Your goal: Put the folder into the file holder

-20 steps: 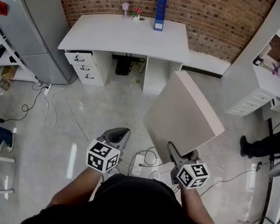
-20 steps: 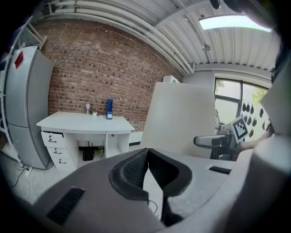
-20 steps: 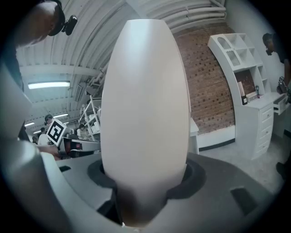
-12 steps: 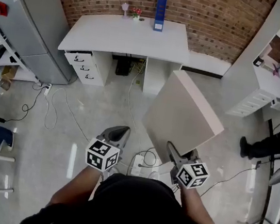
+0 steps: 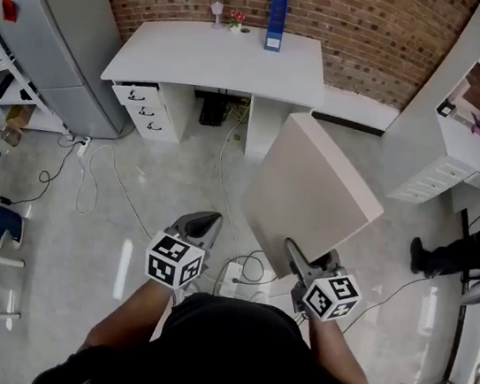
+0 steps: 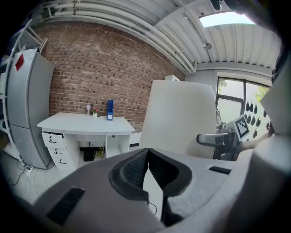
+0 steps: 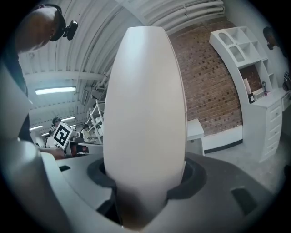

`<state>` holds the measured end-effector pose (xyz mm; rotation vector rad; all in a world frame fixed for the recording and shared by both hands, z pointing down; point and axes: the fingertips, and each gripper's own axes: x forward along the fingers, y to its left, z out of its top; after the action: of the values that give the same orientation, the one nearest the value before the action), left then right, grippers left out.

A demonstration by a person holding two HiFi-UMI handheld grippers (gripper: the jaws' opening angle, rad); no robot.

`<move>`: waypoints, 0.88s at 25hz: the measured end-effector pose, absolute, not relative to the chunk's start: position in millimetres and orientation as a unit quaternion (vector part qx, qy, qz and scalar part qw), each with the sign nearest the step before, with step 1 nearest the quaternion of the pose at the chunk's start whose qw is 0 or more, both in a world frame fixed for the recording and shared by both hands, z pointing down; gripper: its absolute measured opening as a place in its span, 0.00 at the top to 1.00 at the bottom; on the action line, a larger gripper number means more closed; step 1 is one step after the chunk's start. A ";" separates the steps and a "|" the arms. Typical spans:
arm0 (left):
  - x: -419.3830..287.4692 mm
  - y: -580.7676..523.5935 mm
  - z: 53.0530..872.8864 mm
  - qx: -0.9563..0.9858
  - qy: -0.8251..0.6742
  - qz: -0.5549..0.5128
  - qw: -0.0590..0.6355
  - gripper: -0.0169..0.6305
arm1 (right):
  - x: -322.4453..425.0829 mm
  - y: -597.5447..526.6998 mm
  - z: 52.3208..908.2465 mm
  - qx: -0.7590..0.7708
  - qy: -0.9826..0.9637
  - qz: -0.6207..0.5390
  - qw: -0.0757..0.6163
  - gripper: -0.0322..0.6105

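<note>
A thick cream folder (image 5: pixel 314 191) is held up in the air over the floor, tilted, with my right gripper (image 5: pixel 307 258) shut on its near lower edge. Seen from the right gripper view, the folder (image 7: pixel 144 109) fills the middle and stands between the two jaws. The blue file holder (image 5: pixel 278 7) stands upright at the back of the white desk (image 5: pixel 215 59), far ahead; it shows small in the left gripper view as file holder (image 6: pixel 110 109). My left gripper (image 5: pixel 201 225) hangs beside the folder, shut and holding nothing, fingertips (image 6: pixel 146 160) together.
Cables and a power strip (image 5: pixel 235 279) lie on the floor below the grippers. A grey cabinet (image 5: pixel 51 51) stands left of the desk, white shelving (image 5: pixel 478 97) to the right. A small flower pot (image 5: pixel 237 19) sits by the file holder. A seated person (image 5: pixel 473 244) is at the right edge.
The view has crept slightly toward the desk; the folder and both grippers sit a little higher in the frame. The grip on the folder is unchanged.
</note>
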<state>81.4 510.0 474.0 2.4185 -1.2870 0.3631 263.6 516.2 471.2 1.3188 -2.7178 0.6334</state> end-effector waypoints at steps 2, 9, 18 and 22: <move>90.8 510.7 478.4 0.856 -0.461 0.129 0.195 0.97 | 270.6 516.9 470.4 0.420 -0.885 0.197 0.036 0.50; 136.9 525.7 490.9 0.847 -0.473 0.130 0.204 0.97 | 311.1 515.4 485.1 0.406 -0.889 0.203 0.059 0.50; 157.0 524.1 504.6 0.840 -0.473 0.155 0.217 0.97 | 329.9 502.3 502.2 0.391 -0.891 0.222 0.066 0.51; 152.4 493.6 502.1 0.844 -0.469 0.148 0.215 0.97 | 318.8 478.0 503.9 0.388 -0.892 0.224 0.064 0.51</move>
<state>152.4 493.6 502.1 2.3395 -1.2999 0.4118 318.8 478.0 503.9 1.1720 -2.6919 0.6772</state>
